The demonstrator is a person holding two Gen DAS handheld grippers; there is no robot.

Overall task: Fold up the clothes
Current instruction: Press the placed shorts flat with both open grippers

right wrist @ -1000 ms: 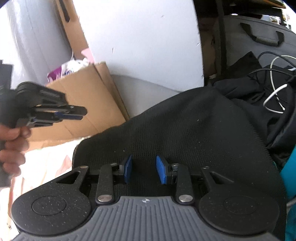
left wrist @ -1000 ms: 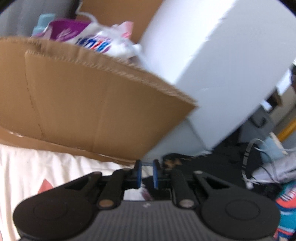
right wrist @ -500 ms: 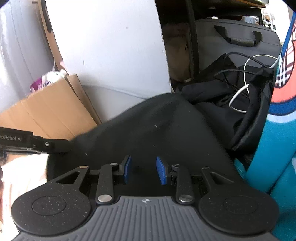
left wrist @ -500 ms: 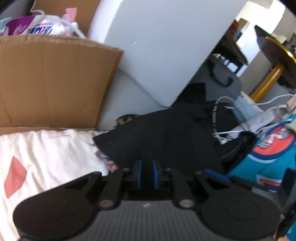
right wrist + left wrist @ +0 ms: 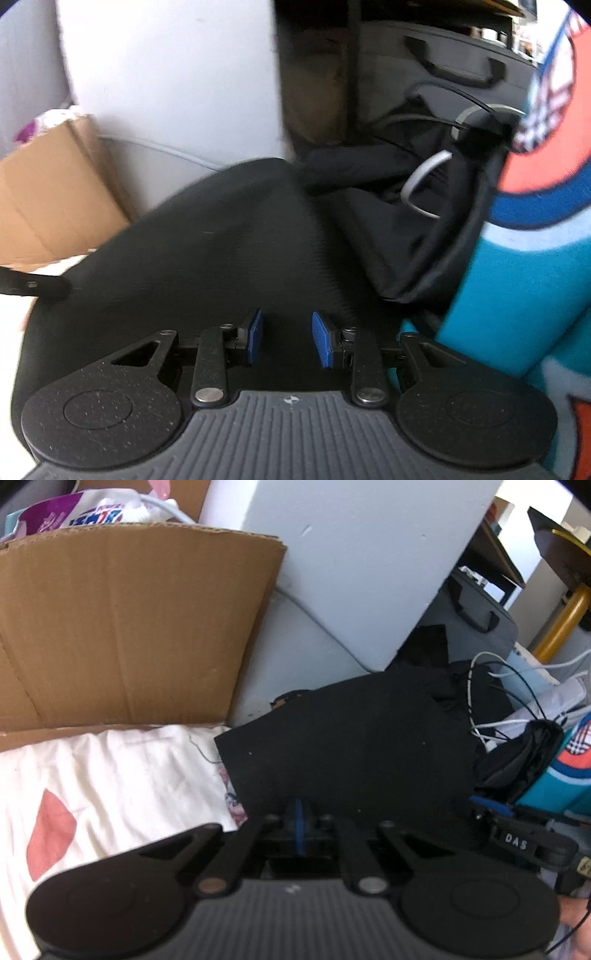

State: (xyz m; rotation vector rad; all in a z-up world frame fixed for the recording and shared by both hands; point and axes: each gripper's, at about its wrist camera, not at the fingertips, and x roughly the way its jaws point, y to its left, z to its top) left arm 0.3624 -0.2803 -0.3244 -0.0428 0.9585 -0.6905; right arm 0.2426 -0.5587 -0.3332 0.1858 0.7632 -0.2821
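Black knit cloth fills the middle of both my views: the black garment lies on the cream bedsheet, its left corner toward the cardboard box; my left gripper has its blue pads pressed together at the near hem, and the fabric appears pinched between them, though the dark cloth against the dark fingers makes the pinch itself hard to make out; my right gripper stands part open, blue pads apart, over the same garment with cloth under the gap, and I cannot tell whether the pads touch it; in the right wrist view the tip of the left gripper reaches the garment's left edge, while in the left wrist view the right gripper sits at the garment's right side, cut off by the frame; the right wrist view is blurred; to the right a teal jersey crowds close, with a black bag and white cables behind it; a white panel and the box close the far side; the bare sheet to the left is the open room.
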